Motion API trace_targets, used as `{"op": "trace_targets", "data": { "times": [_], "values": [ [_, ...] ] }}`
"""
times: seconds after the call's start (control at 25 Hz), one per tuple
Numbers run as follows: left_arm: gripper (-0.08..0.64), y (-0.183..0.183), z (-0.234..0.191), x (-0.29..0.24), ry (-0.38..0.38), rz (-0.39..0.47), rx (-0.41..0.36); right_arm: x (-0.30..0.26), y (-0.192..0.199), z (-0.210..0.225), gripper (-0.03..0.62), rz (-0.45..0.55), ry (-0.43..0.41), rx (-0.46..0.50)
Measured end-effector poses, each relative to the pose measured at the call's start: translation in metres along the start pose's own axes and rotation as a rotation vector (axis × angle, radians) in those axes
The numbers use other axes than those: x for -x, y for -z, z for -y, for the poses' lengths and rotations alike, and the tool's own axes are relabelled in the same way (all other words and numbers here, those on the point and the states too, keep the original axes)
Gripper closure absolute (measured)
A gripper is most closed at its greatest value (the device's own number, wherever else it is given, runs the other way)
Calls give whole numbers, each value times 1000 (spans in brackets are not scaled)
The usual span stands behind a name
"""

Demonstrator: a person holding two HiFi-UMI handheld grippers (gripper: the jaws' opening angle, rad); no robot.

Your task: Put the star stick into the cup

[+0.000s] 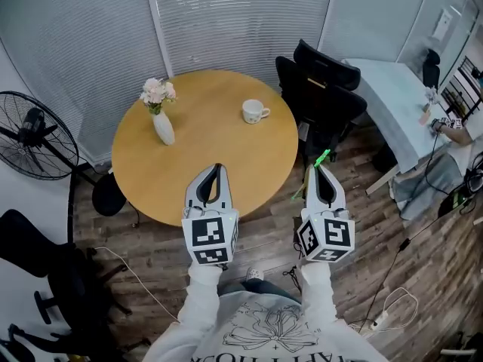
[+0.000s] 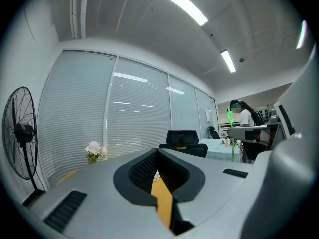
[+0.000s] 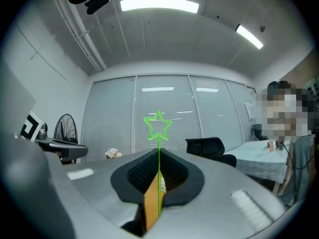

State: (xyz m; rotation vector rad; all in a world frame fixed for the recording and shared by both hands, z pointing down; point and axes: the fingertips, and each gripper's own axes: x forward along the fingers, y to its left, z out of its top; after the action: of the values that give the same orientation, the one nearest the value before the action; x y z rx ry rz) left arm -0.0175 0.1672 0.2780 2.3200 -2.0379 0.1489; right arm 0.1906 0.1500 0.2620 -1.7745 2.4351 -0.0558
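The green star stick (image 1: 323,157) is pinched in my right gripper (image 1: 317,169), which is shut on it just off the round table's near right edge. Its star (image 3: 158,125) stands upright above the jaws in the right gripper view, and the thin stem runs down between them. The white cup (image 1: 254,111) stands on the far right part of the wooden table (image 1: 211,164), well ahead of both grippers. My left gripper (image 1: 218,168) hovers over the table's near edge, shut with nothing in it.
A white vase of pink flowers (image 1: 161,119) stands on the table's left. Black office chairs (image 1: 321,89) crowd the table's far right. A floor fan (image 1: 34,134) is at the left, and a cloth-covered desk (image 1: 400,104) with a person is at the right.
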Motion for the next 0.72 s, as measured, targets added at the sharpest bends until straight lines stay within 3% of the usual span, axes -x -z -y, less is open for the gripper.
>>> {"op": "trace_targets", "data": {
  "times": [0.72],
  "values": [
    [555,12,-11,-96,-42,-44,-2,-97,25,40,575,-32,-31,-24]
  ]
}}
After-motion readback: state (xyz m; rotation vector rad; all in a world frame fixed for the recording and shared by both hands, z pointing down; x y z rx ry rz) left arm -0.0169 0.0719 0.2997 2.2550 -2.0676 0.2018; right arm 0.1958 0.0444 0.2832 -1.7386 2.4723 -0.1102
